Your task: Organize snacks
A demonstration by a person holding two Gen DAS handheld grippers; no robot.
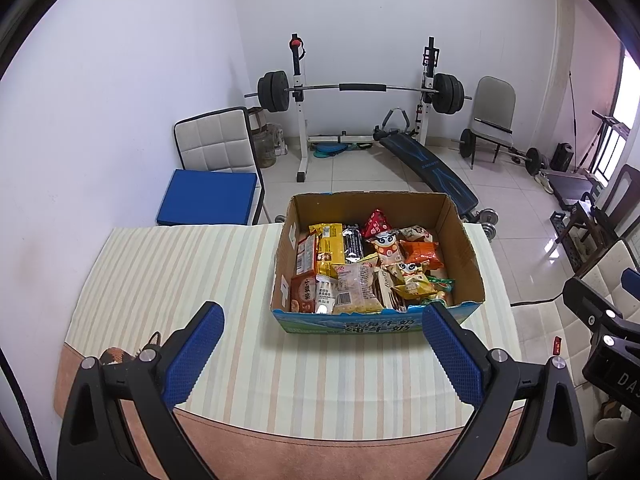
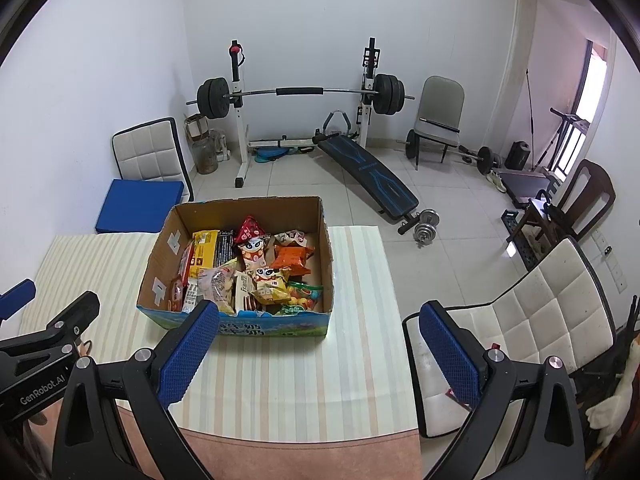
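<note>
An open cardboard box (image 1: 468,256) with a blue printed front stands on the striped tablecloth (image 1: 180,280). It holds several snack packets: a yellow one (image 1: 330,248), an orange one (image 1: 422,254), a red one (image 1: 376,222). The box also shows in the right wrist view (image 2: 326,256). My left gripper (image 1: 320,354) is open and empty, above the cloth just in front of the box. My right gripper (image 2: 318,354) is open and empty, in front of the box's right corner at the table's right edge.
A white padded chair (image 2: 532,320) stands right of the table. Another white chair with a blue cushion (image 1: 208,196) stands behind the table's far left. A barbell rack (image 1: 360,92), a sit-up bench (image 1: 432,168) and dumbbells lie on the tiled floor beyond.
</note>
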